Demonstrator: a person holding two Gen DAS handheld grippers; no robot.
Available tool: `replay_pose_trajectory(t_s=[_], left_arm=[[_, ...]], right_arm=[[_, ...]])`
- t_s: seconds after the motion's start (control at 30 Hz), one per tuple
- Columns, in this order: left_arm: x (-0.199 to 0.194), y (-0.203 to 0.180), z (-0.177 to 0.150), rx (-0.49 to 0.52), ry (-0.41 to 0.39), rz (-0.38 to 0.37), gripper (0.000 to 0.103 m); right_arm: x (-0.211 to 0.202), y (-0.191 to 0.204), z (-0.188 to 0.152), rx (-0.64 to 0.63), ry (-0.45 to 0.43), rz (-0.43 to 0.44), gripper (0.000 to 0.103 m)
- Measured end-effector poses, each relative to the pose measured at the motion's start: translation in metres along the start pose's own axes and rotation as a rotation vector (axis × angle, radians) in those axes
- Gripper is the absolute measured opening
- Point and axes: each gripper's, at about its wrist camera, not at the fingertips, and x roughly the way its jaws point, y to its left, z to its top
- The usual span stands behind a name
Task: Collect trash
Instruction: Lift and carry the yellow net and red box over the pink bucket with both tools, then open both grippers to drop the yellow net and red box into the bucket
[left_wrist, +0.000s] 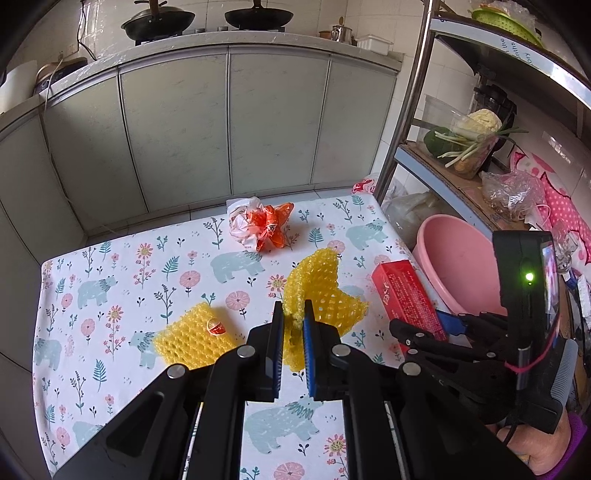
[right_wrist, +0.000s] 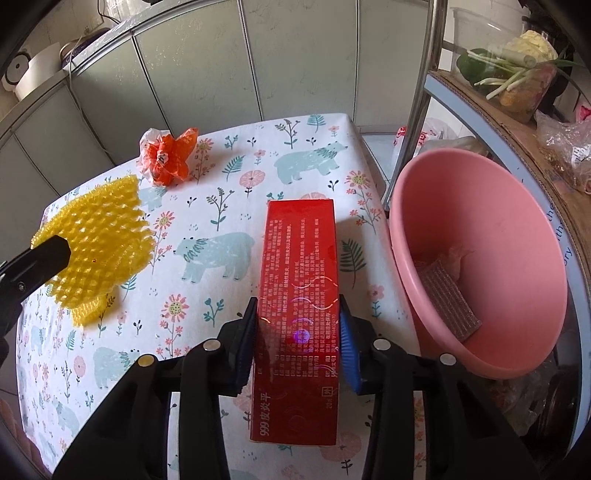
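Note:
My left gripper (left_wrist: 293, 308) is shut on a yellow foam fruit net (left_wrist: 321, 280), which stands up off the table between the pads. From the right wrist view the same net (right_wrist: 103, 236) shows at the left with the left finger on it. A second yellow net (left_wrist: 192, 336), bearing an orange sticker, lies flat on the cloth. My right gripper (right_wrist: 297, 301) has both blue pads against the long sides of a red carton (right_wrist: 299, 258) near the table's right edge. A crumpled orange and white wrapper (left_wrist: 258, 225) lies at the far side of the table.
The table wears a bear-and-flower cloth (left_wrist: 147, 258). A pink basin (right_wrist: 480, 206) stands right of the table, with a grey ribbed piece (right_wrist: 447, 295) inside. Behind the basin is a metal shelf rack (left_wrist: 402, 122) with vegetables and bags. Grey cabinet doors (left_wrist: 221, 122) close off the back.

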Motion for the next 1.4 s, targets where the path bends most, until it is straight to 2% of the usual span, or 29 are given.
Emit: replay_pose_trajectory(t_s=[0.43, 0.77, 0.9, 1.13, 1.27, 1.4], left_arm=[[0.003, -0.011, 0.003, 0.019, -0.002, 0.003, 0.009], [0.004, -0.042, 0.016, 0.062, -0.027, -0.030, 0.009], [0.008, -0.057, 0.025, 0.060, -0.050, -0.074, 0.009], [0.028, -0.085, 0.039, 0.052, -0.044, -0.190, 0.009], [0.041, -0.107, 0.046, 0.049, -0.018, -0.275, 0.009], [0.052, -0.132, 0.047, 0.083, -0.004, -0.322, 0.009]], right_arm=[[-0.027, -0.010, 0.005, 0.013, -0.081, -0.016, 0.040], [-0.059, -0.055, 0.011, 0.087, -0.166, -0.078, 0.040], [-0.067, -0.086, 0.011, 0.152, -0.183, -0.103, 0.040], [-0.064, -0.132, 0.008, 0.250, -0.191, -0.125, 0.040], [-0.056, -0.148, 0.004, 0.285, -0.180, -0.141, 0.040], [-0.045, -0.161, 0.003, 0.308, -0.165, -0.162, 0.040]])
